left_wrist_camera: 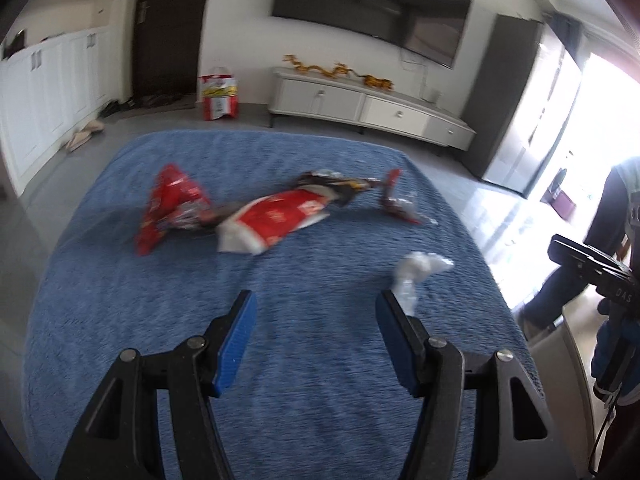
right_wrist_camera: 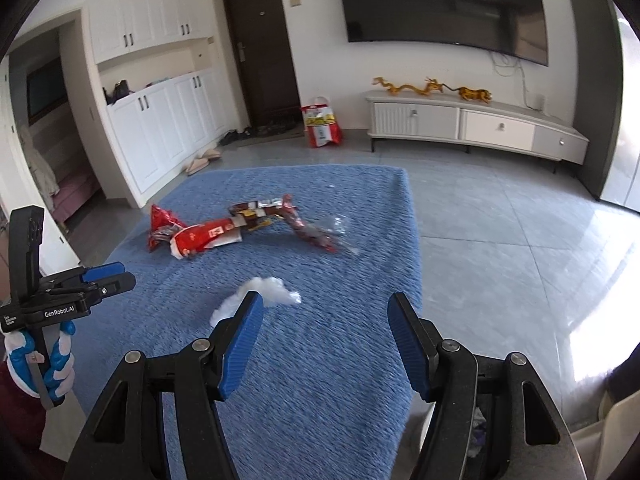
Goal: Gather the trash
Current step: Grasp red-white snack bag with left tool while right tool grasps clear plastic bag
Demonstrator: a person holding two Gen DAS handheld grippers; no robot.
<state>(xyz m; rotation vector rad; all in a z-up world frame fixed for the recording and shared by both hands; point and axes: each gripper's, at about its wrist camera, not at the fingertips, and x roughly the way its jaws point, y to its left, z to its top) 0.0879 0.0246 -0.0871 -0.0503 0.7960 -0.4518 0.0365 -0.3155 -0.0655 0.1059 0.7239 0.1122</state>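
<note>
Blue cloth [right_wrist_camera: 320, 360] bears four snack wrappers [right_wrist_camera: 208, 238] and one white wad [right_wrist_camera: 272, 296]; both hand-held grippers [left_wrist_camera: 316, 320] [right_wrist_camera: 326, 320] released.

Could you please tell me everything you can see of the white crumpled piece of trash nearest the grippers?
The white wad looks like crumpled thin plastic or tissue; which one is unclear. It is loosely bunched, with one lobe trailing toward the camera. It lies on the blue textured cloth, apart from the red wrappers further back. Nothing grips it: in the right wrist view one blue finger overlaps its near edge, and whether it touches cannot be told.
</note>
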